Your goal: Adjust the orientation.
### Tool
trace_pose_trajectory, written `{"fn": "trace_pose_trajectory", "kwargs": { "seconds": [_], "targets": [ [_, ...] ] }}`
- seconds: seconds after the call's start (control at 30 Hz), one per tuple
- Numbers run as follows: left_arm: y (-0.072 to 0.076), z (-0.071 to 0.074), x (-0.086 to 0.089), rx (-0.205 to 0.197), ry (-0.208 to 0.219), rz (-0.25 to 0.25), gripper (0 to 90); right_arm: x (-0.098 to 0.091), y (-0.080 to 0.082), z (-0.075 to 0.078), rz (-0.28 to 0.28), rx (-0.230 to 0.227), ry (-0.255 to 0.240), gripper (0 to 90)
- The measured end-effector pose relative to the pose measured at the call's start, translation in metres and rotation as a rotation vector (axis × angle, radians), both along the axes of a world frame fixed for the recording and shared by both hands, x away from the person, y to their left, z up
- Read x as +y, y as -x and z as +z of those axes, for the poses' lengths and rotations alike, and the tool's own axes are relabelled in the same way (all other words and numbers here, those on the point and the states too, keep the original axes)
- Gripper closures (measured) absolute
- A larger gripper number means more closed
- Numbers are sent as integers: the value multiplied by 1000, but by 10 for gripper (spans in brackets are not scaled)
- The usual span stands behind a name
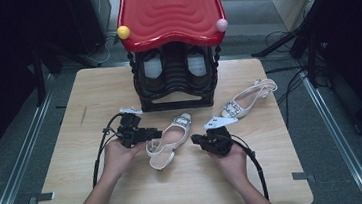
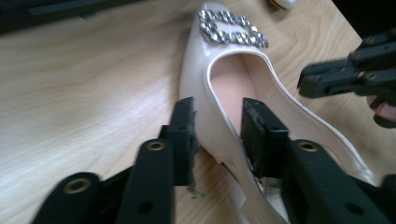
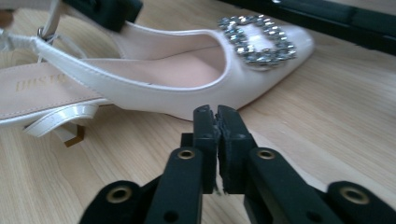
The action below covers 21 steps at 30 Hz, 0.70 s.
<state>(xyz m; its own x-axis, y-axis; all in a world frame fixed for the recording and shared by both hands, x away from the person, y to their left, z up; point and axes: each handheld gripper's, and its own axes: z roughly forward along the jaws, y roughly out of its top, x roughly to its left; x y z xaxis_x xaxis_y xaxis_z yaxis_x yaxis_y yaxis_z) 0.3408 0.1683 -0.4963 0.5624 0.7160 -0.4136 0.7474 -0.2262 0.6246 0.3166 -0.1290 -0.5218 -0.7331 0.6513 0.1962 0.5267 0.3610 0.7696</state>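
Observation:
A cream slingback shoe [image 1: 170,137] with a rhinestone buckle [image 2: 232,31] lies on the wooden table [image 1: 74,157], toe towards the rack. My left gripper [image 1: 156,133] sits at the shoe's left side. In the left gripper view its jaws [image 2: 217,112] straddle the shoe's side wall [image 2: 212,119], one outside and one inside, standing apart without clamping it. My right gripper [image 1: 195,141] is just right of the shoe. Its jaws [image 3: 217,116] are shut together with nothing between them, a little short of the shoe [image 3: 177,79].
A black shoe rack [image 1: 176,82] with a red wavy top [image 1: 170,10] stands at the table's far middle and holds dark shoes. A second cream shoe [image 1: 246,100] lies at the right. Cables trail from both grippers towards the near edge.

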Motion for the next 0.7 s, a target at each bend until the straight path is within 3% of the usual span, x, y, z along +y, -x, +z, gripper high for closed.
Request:
{"fn": "trace_pose_trajectory", "kwargs": {
  "seconds": [0.1,0.33,0.37,0.4,0.47,0.7],
  "targets": [
    [2,4,7,-15,-26,4,550,9,0,-3,16,11,12,900],
    [12,10,13,-18,-29,-8,505,20,-4,-9,39,30,21,900],
    [14,11,14,-10,-1,-13,505,21,-5,-10,41,33,21,900],
    [15,14,16,8,63,-33,492,22,-6,-10,42,32,23,900],
    [18,17,19,18,106,-46,466,22,-8,-11,47,35,17,900],
    [25,18,29,0,31,5,456,26,-16,-9,56,47,28,900]
  ]
}}
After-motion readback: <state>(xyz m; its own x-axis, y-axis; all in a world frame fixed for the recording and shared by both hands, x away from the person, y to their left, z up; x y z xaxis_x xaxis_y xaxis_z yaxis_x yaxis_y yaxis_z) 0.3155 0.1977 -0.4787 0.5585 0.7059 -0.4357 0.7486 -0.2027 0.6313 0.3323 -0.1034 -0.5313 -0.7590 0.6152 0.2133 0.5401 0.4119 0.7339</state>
